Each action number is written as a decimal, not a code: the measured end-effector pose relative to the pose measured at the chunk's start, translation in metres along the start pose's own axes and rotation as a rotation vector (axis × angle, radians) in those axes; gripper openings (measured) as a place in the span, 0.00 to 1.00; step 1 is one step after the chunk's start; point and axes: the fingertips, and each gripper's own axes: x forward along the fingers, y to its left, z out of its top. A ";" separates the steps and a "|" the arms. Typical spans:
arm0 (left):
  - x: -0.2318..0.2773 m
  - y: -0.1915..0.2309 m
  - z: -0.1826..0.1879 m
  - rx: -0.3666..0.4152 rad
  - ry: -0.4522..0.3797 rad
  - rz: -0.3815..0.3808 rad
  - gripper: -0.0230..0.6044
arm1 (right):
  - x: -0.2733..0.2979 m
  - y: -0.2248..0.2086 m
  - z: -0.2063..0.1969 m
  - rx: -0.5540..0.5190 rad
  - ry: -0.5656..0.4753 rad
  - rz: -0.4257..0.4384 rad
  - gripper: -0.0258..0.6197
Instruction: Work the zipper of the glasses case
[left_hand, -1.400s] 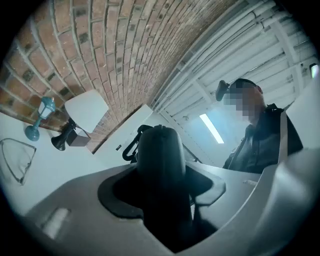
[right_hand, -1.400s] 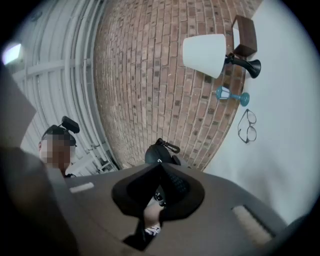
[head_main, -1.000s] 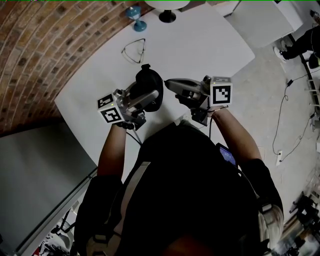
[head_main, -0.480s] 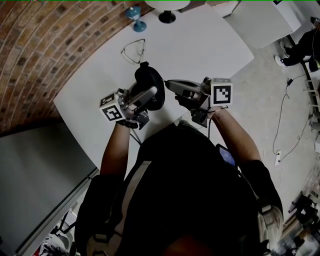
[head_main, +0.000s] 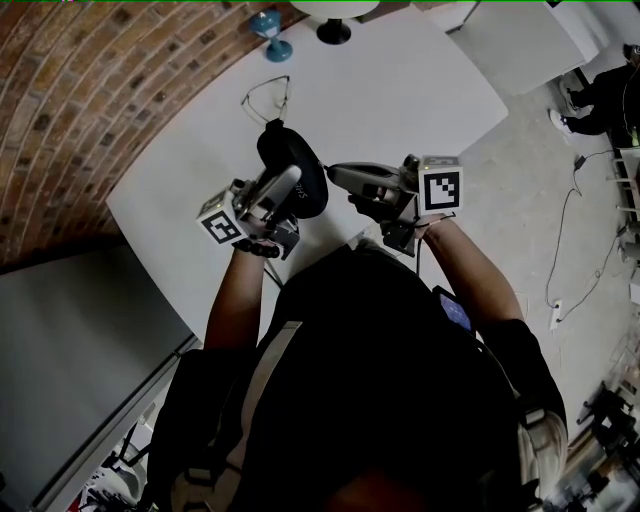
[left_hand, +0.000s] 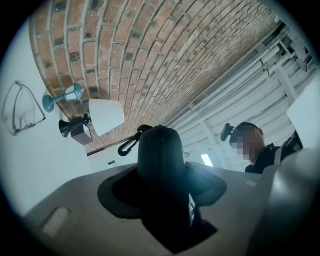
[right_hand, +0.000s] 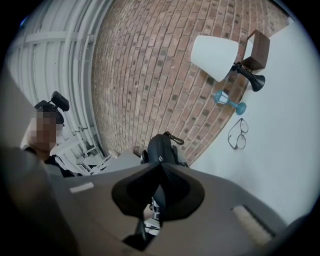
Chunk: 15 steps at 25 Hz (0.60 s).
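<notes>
Left claw tilted upward, jaws tight on the glasses case; right claw level, jaws together.

No legible text or numbers

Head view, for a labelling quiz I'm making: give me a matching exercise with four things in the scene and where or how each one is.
Things:
1. glasses case
2. glasses
3. blue goblet
4. right gripper

Places or states:
A. lying on the white table, apart from both grippers
B. clamped in the left gripper, above the table
C. jaws together, tip right at the case's edge
D. near the table's far edge, beside the lamp

Pairs: 1-B, 2-A, 3-D, 4-C
</notes>
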 end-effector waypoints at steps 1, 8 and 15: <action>-0.002 0.001 0.000 -0.025 -0.021 -0.003 0.45 | 0.000 -0.001 0.000 -0.002 0.004 -0.006 0.05; -0.004 0.004 0.006 -0.063 -0.090 -0.013 0.45 | 0.003 -0.001 0.001 0.003 0.003 -0.016 0.05; -0.003 0.007 0.013 -0.089 -0.136 -0.018 0.45 | 0.005 0.004 0.000 0.018 -0.006 0.021 0.05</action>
